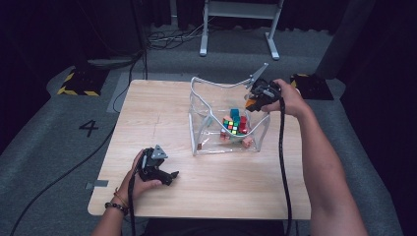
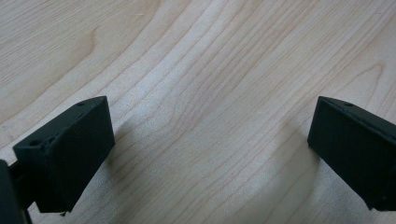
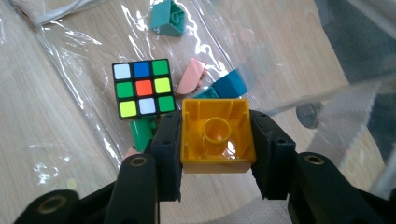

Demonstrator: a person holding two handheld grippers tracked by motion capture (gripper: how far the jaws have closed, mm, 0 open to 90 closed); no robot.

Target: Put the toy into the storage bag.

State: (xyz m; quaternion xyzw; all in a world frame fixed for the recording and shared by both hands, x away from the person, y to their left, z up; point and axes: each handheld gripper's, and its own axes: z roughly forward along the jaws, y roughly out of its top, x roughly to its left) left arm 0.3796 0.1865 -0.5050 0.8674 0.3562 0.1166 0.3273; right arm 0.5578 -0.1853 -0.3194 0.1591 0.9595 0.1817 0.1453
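Observation:
A clear plastic bag (image 1: 199,105) with a white rim stands open on the wooden table (image 1: 157,113). Inside lie a colour puzzle cube (image 3: 144,88) (image 1: 231,125), teal blocks (image 3: 169,18), a pink block (image 3: 190,75) and a green piece (image 3: 140,133). My right gripper (image 3: 215,140) (image 1: 254,102) hangs over the bag's far right rim, shut on a hollow orange block (image 3: 217,135) whose open underside faces the camera. My left gripper (image 1: 172,176) (image 2: 210,154) rests low over the table's near left part, jaws wide apart with bare wood between them.
A black cable (image 1: 282,162) trails from the right gripper along the forearm. Beyond the table stand a white frame leg (image 1: 202,29) and a yellow-black striped floor marker (image 1: 76,84). Grey floor surrounds the table.

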